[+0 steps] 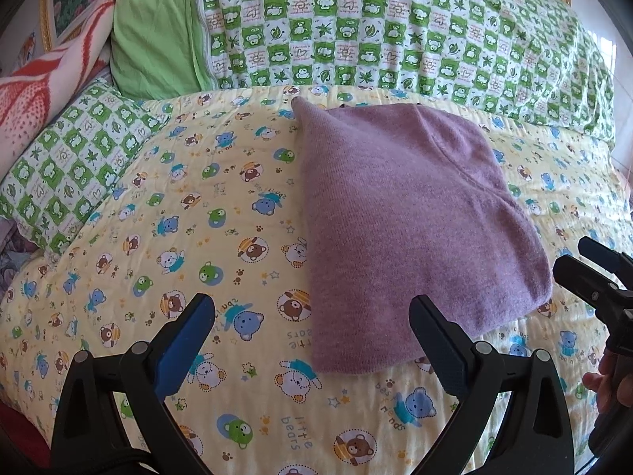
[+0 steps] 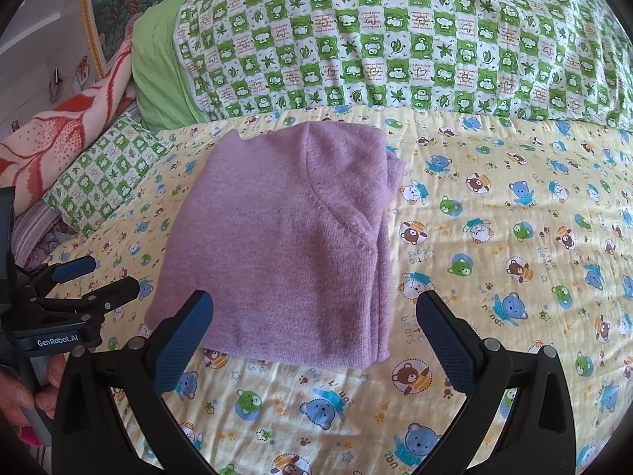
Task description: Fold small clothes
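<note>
A small purple knit garment (image 1: 411,213) lies folded into a compact rectangle on the yellow bear-print sheet (image 1: 166,237); it also shows in the right wrist view (image 2: 285,245). My left gripper (image 1: 312,308) is open and empty, hovering just before the garment's near left edge. My right gripper (image 2: 316,308) is open and empty, above the garment's near edge. Each gripper shows in the other's view: the right gripper (image 1: 581,261) at the right edge, the left gripper (image 2: 107,277) at the left edge, both open beside the garment.
A green checked quilt (image 1: 395,27) is piled along the back of the bed. A green checked pillow (image 1: 75,158) and a red and white blanket (image 1: 43,83) lie at the left. The bear-print sheet (image 2: 514,237) spreads to the right of the garment.
</note>
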Available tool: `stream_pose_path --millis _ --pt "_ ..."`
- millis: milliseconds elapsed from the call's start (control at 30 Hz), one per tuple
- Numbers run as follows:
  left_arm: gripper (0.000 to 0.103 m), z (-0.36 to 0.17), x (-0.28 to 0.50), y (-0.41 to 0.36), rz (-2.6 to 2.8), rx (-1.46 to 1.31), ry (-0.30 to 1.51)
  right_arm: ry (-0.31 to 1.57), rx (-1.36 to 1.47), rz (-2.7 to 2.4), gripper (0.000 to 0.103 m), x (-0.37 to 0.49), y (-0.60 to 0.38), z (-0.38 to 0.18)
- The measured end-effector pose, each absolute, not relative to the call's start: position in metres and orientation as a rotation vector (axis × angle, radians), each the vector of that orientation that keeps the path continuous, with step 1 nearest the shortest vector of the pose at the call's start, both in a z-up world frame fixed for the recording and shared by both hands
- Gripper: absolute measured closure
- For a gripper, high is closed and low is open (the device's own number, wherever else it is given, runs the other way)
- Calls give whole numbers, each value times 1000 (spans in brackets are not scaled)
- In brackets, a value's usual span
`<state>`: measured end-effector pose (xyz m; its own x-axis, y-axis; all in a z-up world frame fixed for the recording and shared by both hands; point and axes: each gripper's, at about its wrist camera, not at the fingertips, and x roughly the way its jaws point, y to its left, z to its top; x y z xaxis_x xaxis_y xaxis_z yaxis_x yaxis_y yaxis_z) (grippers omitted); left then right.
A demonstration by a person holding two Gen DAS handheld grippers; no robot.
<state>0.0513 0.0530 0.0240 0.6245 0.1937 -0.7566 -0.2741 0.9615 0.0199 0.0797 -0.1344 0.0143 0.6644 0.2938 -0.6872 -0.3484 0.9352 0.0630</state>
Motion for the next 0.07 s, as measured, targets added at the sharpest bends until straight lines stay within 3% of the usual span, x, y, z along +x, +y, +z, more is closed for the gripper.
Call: stream_pose_path --millis 67 --pt "4 24 54 56 277 -111 863 762 -74 360 1 82 -135 15"
